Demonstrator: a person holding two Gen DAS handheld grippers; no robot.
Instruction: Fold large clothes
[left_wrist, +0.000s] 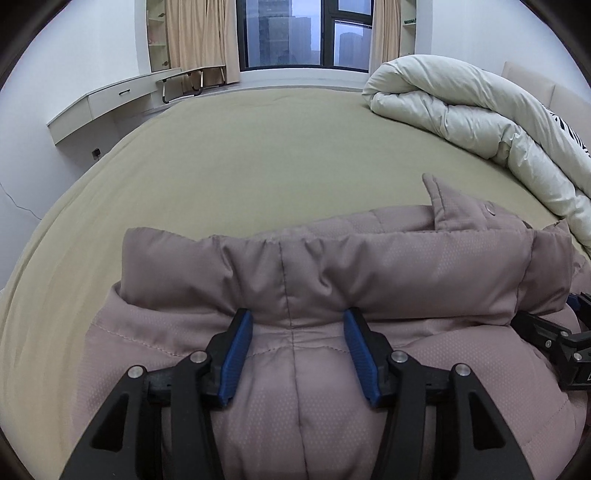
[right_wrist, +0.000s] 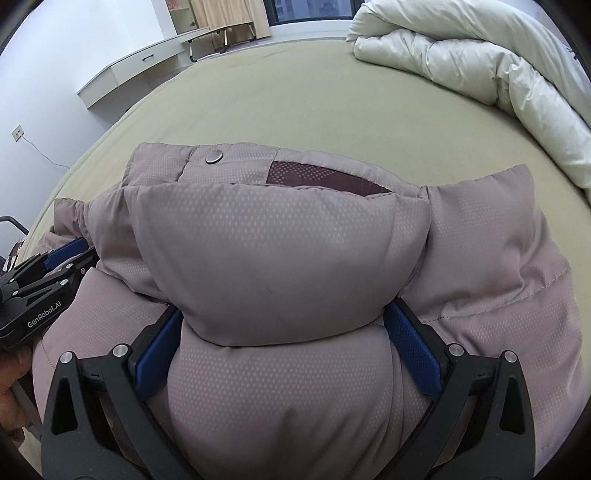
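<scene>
Nearest the left wrist camera, the left hand-held gripper (left_wrist: 297, 332) has its blue-padded fingers (left_wrist: 236, 360) spread wide to either side of a bulge of a dusty-pink puffer jacket (left_wrist: 332, 280); the pads press against the padded fabric at its flanks, with a stitched seam running up between them, and whether they truly clamp it or merely rest against it cannot be told. In the right wrist view the right hand-held gripper (right_wrist: 284, 332) stands likewise spread, its blue pads (right_wrist: 413, 347) bracketing a thick folded roll of the same jacket, which swells up between and over the fingers. Each gripper shows at the edge of the other's view: the right one at the right edge of the left view, the left one, marked GenRobot.AI, at the left edge of the right view, both low against the jacket. The jacket lies bundled on the near part of the bed (left_wrist: 258, 155), on an olive-beige sheet, with a metal snap button (right_wrist: 214, 156) and a darker lining patch (right_wrist: 325, 177) showing on its far upper edge. Beyond it, well apart to the right, a cream duvet (left_wrist: 461, 107) is heaped along the bed's far right side. Farther still stand a wall-mounted white desk (left_wrist: 107, 99) on the left, beige curtains (left_wrist: 195, 33) and a dark-framed window (left_wrist: 306, 33).
</scene>
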